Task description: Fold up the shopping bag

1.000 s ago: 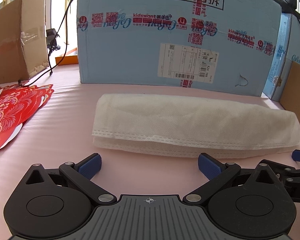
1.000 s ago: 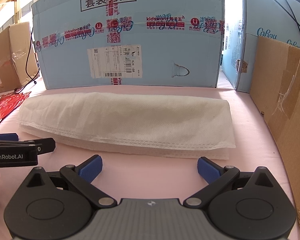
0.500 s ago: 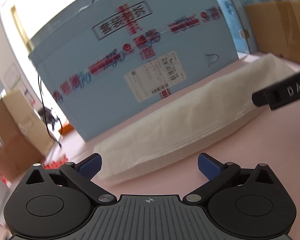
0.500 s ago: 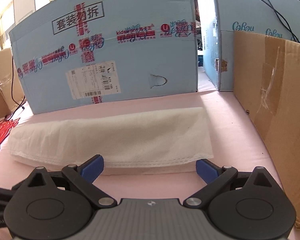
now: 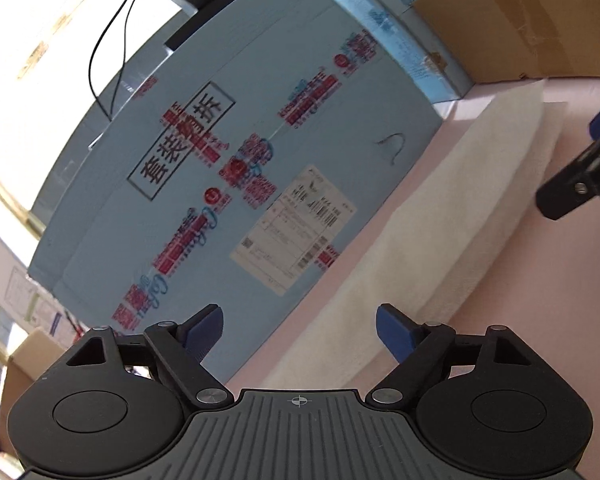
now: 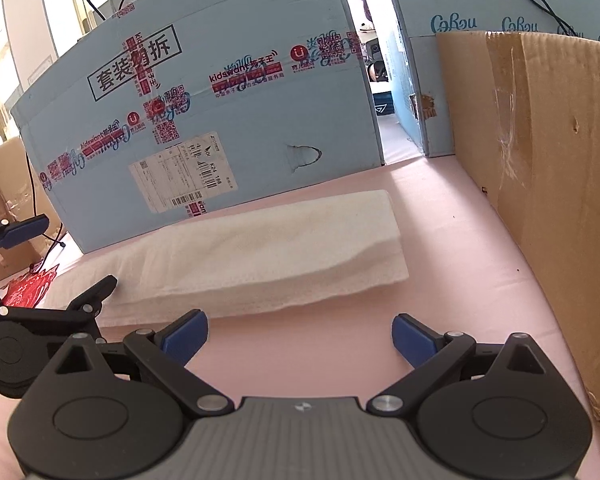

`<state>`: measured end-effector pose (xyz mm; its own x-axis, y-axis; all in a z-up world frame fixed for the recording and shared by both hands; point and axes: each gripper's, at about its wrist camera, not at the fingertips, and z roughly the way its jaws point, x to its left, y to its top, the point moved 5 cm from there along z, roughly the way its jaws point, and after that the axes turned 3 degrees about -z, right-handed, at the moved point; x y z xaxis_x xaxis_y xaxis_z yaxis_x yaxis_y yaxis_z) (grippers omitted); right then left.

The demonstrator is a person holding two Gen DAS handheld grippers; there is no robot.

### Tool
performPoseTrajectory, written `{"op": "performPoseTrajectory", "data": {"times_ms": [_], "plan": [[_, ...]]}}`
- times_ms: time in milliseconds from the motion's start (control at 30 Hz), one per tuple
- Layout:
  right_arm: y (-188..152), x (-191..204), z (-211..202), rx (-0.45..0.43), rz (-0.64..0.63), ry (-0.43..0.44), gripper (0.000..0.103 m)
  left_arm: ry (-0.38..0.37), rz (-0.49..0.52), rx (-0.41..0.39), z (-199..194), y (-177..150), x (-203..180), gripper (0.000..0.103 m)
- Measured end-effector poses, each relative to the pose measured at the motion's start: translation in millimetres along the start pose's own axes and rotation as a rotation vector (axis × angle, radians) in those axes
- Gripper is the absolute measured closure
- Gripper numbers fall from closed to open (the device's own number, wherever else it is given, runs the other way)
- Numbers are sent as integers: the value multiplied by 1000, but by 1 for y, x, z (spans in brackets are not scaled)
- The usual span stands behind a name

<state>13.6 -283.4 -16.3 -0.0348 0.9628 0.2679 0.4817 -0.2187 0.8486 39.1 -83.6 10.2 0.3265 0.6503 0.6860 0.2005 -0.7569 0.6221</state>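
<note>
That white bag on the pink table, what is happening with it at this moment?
A person works with two hand-held grippers. The white shopping bag lies folded into a long strip on the pink table, before a blue box. The right gripper is open and empty. The left gripper is closing beside the bag, gripping nothing.

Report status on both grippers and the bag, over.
Left gripper closing, nothing between its fingers; right gripper open, empty. White shopping bag folded flat on pink table, ungripped. Blue carton close behind it, brown box to the right.
</note>
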Motion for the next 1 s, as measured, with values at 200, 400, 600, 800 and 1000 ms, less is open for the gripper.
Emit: {"op": "performPoseTrajectory", "data": {"times_ms": [200, 400, 600, 800, 1000], "plan": [[-2, 5, 2, 3, -29, -11, 2, 26, 82, 64, 16, -16, -2, 16], [-4, 7, 3, 3, -45, -9, 2, -80, -9, 137, 51, -13, 8, 40], [-5, 9, 4, 5, -59, -11, 2, -328, -399, 244, 90, -11, 48, 60], [-7, 11, 4, 4, -68, -15, 1, -344, -608, 296, 117, -31, 81, 58], [-8, 13, 5, 7, -87, -18, 0, -417, -810, 330, 128, -45, 96, 57]]}}
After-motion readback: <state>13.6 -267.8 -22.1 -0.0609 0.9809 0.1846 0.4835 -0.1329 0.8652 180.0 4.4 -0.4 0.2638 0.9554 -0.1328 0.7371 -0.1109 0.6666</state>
